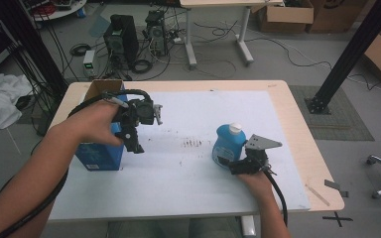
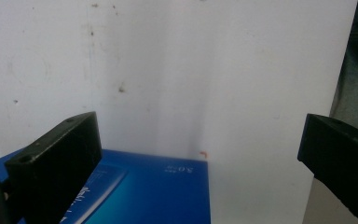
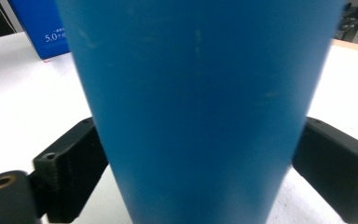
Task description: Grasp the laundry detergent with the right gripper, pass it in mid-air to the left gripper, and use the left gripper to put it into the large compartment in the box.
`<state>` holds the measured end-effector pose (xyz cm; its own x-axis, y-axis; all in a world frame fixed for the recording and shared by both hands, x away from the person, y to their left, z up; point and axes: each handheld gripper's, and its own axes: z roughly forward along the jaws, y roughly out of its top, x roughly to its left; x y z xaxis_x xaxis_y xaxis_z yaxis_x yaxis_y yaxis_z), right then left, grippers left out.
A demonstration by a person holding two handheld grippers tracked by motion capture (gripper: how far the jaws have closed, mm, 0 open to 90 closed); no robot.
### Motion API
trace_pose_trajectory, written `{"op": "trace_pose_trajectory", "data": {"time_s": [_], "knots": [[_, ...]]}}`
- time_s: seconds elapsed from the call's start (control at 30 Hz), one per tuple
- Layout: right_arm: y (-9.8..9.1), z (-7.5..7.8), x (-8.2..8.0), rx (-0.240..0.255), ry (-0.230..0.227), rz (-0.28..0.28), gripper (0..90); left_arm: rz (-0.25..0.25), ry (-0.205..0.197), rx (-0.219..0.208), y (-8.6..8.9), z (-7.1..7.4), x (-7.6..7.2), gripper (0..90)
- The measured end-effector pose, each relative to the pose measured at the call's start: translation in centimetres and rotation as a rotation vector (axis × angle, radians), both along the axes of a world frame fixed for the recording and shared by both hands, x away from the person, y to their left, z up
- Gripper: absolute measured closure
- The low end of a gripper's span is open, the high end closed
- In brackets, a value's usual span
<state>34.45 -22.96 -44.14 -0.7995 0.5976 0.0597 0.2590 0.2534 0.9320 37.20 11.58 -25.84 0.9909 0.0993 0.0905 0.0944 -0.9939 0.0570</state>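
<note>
Table (image 1: 297, 129) of pale wood carries a white sheet (image 1: 188, 168) that covers most of its top, and the sheet bears a patch of small dark marks (image 1: 192, 144) near its middle. A blue bottle (image 1: 228, 141) with a white cap stands upright on the sheet to the right of those marks. The right claw (image 1: 226, 162), held in the person's right hand (image 1: 256, 181) from the near side, sits at the bottle's base with one jaw on each side of it. In the right gripper view the blue bottle (image 3: 200, 107) rises between the two black jaws and both jaws lie against its sides, so the claw is closed on it. A grey three-cornered plate tops this claw, and its cable trails back along the forearm.

At the left of the sheet stands a blue box (image 1: 100, 144) with an open brown top. The left hand (image 1: 92, 124) holds the left claw (image 1: 138, 144) just beside the box's right face and above the sheet, its jaws pointing downward. In the left gripper view the left claw (image 2: 200, 154) stands wide, nothing between its jaws, with the white sheet (image 2: 191, 70) beyond and the blue box (image 2: 158, 191) low in the picture, near the left jaw. The box and the bottle stand well apart.

Beyond the table, on the grey floor, are computer towers (image 1: 120, 37), loose cables and cardboard boxes (image 1: 285, 15).
</note>
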Motion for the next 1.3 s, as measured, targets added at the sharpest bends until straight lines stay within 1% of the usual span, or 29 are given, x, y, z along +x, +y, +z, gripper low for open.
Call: {"op": "trace_pose_trajectory", "data": {"time_s": [0.1, 0.23, 0.4, 0.47, 0.53, 0.63, 0.8, 0.87, 1.07, 1.17, 1.3], "knots": [[0.04, -0.06, 0.09, -0.001, 0.000, -0.003, 9.0, -0.001, -0.001, -0.001, -0.01, -0.01, 0.01, 0.1], [0.08, -0.17, 0.16, 0.007, -0.001, -0.007, 13.0, -0.001, 0.001, 0.001, -0.02, -0.10, 0.06, 0.1], [0.01, -0.23, 0.17, 0.011, 0.001, -0.017, 14.8, -0.002, 0.005, 0.004, -0.07, -0.21, 0.09, 0.1], [0.00, -0.22, 0.17, 0.009, 0.001, -0.020, 15.9, -0.002, 0.004, 0.010, -0.12, -0.19, 0.11, 0.1], [-0.02, -0.24, 0.21, 0.005, 0.001, -0.020, 16.8, -0.001, 0.002, 0.005, -0.14, -0.15, 0.14, 0.1], [0.06, -0.18, 0.14, 0.005, -0.010, -0.020, 19.0, -0.003, 0.003, 0.009, -0.23, -0.09, 0.26, 0.1], [0.09, -0.10, 0.07, 0.012, -0.015, -0.019, 20.4, -0.007, 0.006, 0.010, -0.34, -0.17, 0.29, 0.1], [0.12, -0.12, 0.05, 0.007, -0.015, -0.019, 21.7, -0.009, 0.006, 0.009, -0.31, -0.26, 0.34, 0.1], [0.13, -0.10, 0.01, 0.014, -0.025, -0.012, 23.4, -0.002, 0.015, 0.010, -0.21, -0.37, 0.46, 0.1], [0.14, -0.10, -0.07, 0.013, -0.037, -0.014, 26.9, -0.002, 0.014, 0.012, -0.19, -0.36, 0.48, 0.1], [0.18, -0.10, -0.12, 0.013, -0.043, -0.016, 27.2, -0.002, 0.012, 0.010, -0.17, -0.35, 0.48, 0.1]]}}
